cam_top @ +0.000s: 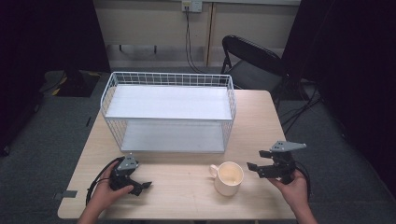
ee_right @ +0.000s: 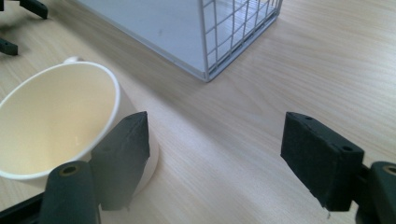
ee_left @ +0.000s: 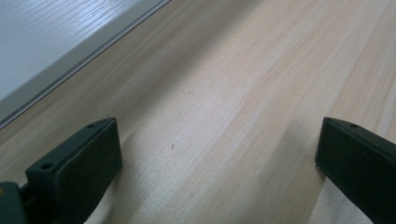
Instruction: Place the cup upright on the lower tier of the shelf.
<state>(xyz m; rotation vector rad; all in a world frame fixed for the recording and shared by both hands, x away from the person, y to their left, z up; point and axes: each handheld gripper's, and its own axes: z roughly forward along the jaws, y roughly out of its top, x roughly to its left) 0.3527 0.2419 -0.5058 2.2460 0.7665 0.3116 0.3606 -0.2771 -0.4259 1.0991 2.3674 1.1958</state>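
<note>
In the high view, a cream ceramic mug (cam_top: 228, 178) stands upright on the pale wooden worktop (cam_top: 182, 175), near its front edge and right of centre, its handle pointing left. Behind it sits a white wire rack with two flat white shelves (cam_top: 168, 112), its open side facing the person. The right gripper (cam_top: 254, 169) is held just right of the mug, clear of it, jaws pointing at the mug and standing apart. The left gripper (cam_top: 145, 186) is down at the worktop, front left, well apart from the mug; its jaws are too small to judge here.

In the left gripper view, the left gripper (ee_left: 217, 149) has its two black jaws wide apart with only bare wood between them; the edge of the rack's lower shelf (ee_left: 56, 51) crosses the upper left corner.

In the right gripper view, the right gripper (ee_right: 215, 140) shows its jaws spread wide with nothing clamped. The mug (ee_right: 56, 116) lies at the left, beside and partly behind the left-hand jaw, outside the gap. The rack's corner (ee_right: 205, 42) stands beyond.
</note>
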